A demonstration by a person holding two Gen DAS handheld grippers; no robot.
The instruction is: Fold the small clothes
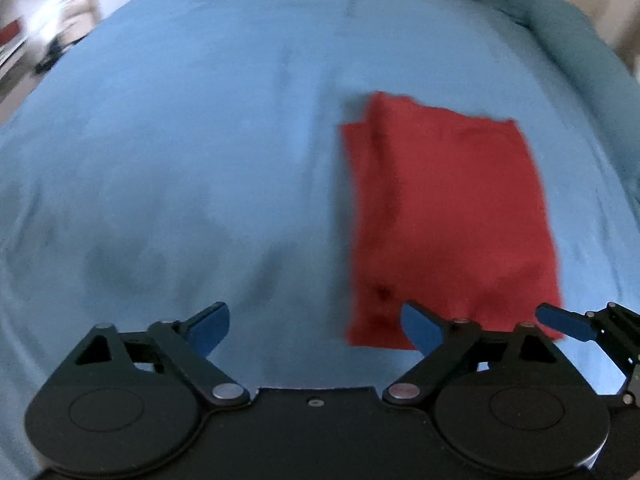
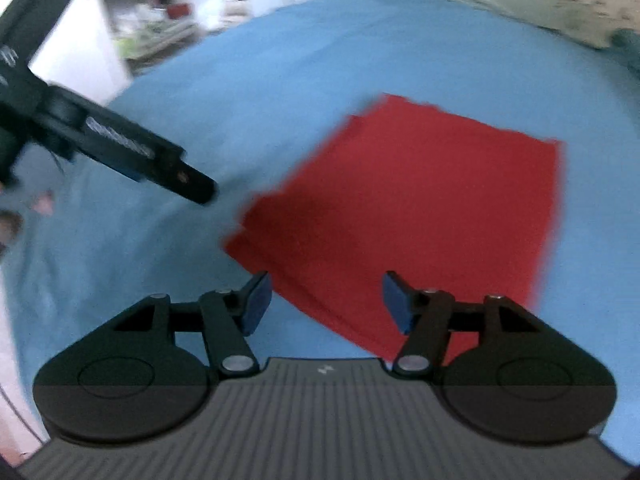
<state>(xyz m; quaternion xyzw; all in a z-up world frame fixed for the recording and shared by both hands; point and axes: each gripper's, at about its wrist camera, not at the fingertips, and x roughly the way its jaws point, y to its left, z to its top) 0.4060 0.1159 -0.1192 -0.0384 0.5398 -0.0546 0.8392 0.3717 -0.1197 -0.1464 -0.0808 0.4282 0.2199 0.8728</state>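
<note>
Blue sheet (image 2: 360,40), red cloth (image 2: 420,200) before right tool (image 2: 326,300)

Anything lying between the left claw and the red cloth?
Nothing: only bare blue sheet between left claw and red cloth, shown in the right wrist view.

Both grippers are black — the left gripper (image 1: 316,326) and right gripper (image 2: 325,300) carry blue pads (image 2: 256,304) on the fingers, silver pivot screws (image 2: 239,363) behind them, round housings either side — a ribbed grey body on the right.
</note>
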